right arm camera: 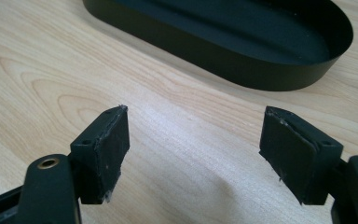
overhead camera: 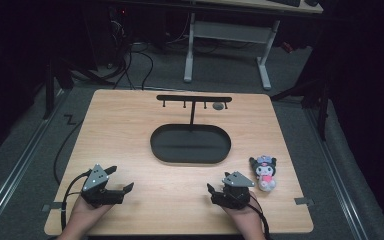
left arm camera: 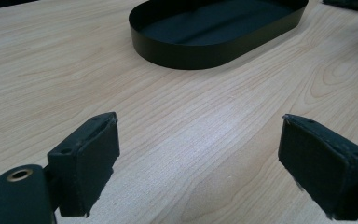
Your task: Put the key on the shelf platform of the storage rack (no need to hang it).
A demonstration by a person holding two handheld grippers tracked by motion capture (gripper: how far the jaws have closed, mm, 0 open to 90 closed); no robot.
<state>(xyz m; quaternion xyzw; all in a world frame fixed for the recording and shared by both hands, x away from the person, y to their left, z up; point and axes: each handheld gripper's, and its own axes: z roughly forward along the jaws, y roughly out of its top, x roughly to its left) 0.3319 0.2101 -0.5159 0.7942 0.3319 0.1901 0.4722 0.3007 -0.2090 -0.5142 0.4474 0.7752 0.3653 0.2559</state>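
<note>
Two tools are parked at the near edge of the table [overhead camera: 130, 130], both released with nothing between the jaws. The left tool [overhead camera: 122, 182] is seen near the left corner, the right tool [overhead camera: 211, 192] near the middle right; both hands are rested on the wood. In the left gripper view the left tool [left arm camera: 198, 163] is seen spread wide over bare table, and the same is seen of the right tool [right arm camera: 193, 154] in the right gripper view.

The plush [overhead camera: 264, 172] is laid on the table just beside the right tool, to its right, apart from it and untouched. The tray [overhead camera: 190, 144] is set mid-table, apparently empty, with a stand [overhead camera: 194, 100] rising from its far side; small hooks are hung under the stand's bar.

Step judged: start pose, nothing picked yet. The next move is judged to be a reach by the right tool to the plush, which calls for a turn to the right, since the jaws are pointed at the tray and away from the plush. A soft body is expected, so a firm squeeze is needed.

The round grey item [overhead camera: 218, 106] by the bar is too small to be identified. Whether the plush has a loop for hanging cannot be told. The tray's far end is cut off in the right gripper view.
</note>
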